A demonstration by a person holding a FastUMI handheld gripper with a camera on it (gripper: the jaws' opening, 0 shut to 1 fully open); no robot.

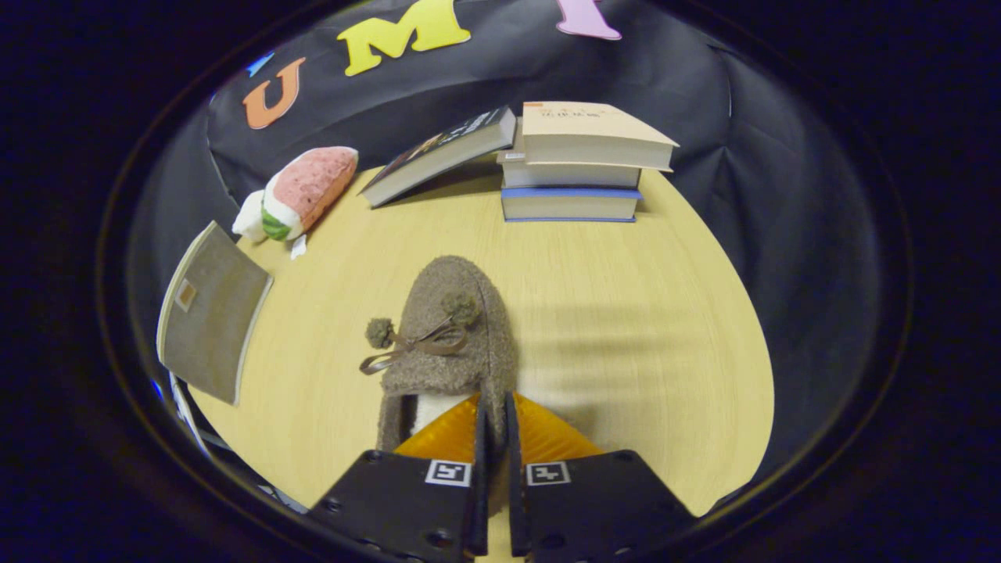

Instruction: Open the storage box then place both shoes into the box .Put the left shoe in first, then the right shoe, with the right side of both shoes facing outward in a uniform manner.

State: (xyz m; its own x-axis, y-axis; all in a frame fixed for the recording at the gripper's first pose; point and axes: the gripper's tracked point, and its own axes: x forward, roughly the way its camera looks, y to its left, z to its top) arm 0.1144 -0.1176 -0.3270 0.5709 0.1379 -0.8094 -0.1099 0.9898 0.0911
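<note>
— While the table [626,313] fills the middle of the frame, where is the shoe?
— Lower centre: the brown fleece shoe [453,336] points its toe toward the stacked books [583,160] at the top.
— And the gripper [494,414]?
— Low and level at the bottom, fingers nearly together, clamped on the shoe's heel wall.

Stacked books [575,168], plush toy [301,191]

A staged recording booth is showing here: black cloth [766,203] is hanging behind a wooden table [626,328]. Stacked books [583,160] and a plush toy [301,191] are sitting at the far side as props.
</note>
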